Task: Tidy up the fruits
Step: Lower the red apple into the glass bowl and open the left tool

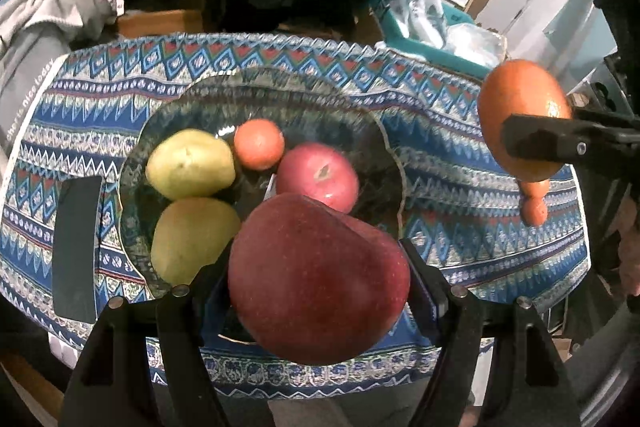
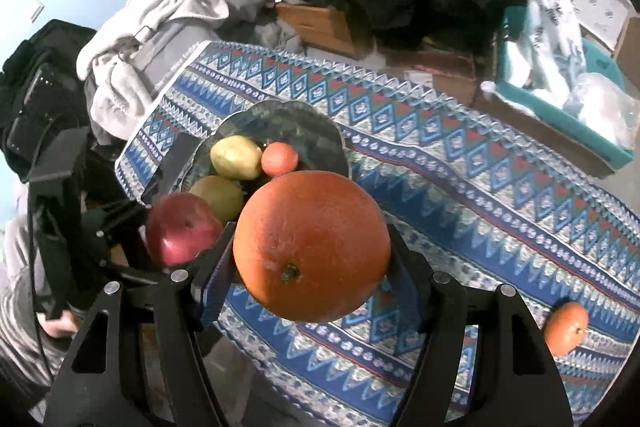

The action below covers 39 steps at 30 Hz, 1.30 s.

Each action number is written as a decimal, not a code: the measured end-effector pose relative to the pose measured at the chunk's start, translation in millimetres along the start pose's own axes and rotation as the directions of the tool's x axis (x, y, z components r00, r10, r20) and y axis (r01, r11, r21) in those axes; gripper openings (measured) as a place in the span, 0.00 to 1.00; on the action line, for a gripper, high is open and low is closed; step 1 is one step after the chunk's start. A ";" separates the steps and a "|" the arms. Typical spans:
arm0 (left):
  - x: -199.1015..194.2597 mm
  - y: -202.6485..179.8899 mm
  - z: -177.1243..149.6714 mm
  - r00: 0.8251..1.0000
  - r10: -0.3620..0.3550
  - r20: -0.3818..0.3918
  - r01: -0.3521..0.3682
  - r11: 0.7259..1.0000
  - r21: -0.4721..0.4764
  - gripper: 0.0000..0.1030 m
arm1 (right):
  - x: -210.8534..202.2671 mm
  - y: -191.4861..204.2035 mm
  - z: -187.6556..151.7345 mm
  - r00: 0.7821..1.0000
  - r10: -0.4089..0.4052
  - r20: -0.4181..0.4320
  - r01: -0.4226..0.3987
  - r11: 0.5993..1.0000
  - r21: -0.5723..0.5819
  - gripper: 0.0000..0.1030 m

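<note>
My left gripper (image 1: pixel 316 267) is shut on a big dark red apple (image 1: pixel 318 279), held just above the near rim of a glass bowl (image 1: pixel 320 103). In the bowl lie two green pears (image 1: pixel 190 163), a small tangerine (image 1: pixel 259 143) and a second red apple (image 1: pixel 318 175). My right gripper (image 2: pixel 312 235) is shut on a large orange (image 2: pixel 312 247), hanging over the patterned cloth to the right of the bowl (image 2: pixel 308 127). The left wrist view shows that orange (image 1: pixel 520 99) at the right. Another tangerine (image 2: pixel 566 327) rests on the cloth at the right.
A blue patterned cloth (image 1: pixel 440 187) covers the small table. A flat black object (image 1: pixel 76 247) lies left of the bowl. Grey clothing (image 2: pixel 160 27) is heaped beyond the left edge. A teal bin (image 2: pixel 560 115) with bags stands at the back right. Dark clothes hang behind.
</note>
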State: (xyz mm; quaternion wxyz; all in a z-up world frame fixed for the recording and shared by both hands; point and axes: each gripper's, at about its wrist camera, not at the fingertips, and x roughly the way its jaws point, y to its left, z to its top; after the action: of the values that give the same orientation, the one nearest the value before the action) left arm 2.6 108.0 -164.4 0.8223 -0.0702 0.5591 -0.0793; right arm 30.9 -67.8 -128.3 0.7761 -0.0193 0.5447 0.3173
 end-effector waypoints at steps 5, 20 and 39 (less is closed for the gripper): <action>14.0 4.0 -2.4 1.000 -0.003 -0.023 0.002 1.000 -0.019 0.74 | 22.0 5.4 4.2 0.999 -0.007 -0.037 0.006 1.000 -0.010 0.68; 42.5 10.7 -7.6 0.996 0.003 -0.090 -0.007 0.999 -0.045 0.74 | 55.9 14.1 12.0 0.996 -0.005 -0.094 0.001 0.999 -0.036 0.68; 23.1 21.6 -2.6 0.996 -0.020 -0.085 0.012 0.995 -0.096 0.75 | 71.8 14.7 24.8 0.994 -0.020 -0.106 0.017 0.999 -0.028 0.68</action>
State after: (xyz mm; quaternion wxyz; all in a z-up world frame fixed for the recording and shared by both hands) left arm 9.7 124.3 -190.7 0.7925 -0.1106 0.5966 -0.0620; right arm 58.7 -12.9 -175.2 0.7486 -0.0517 0.5804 0.3162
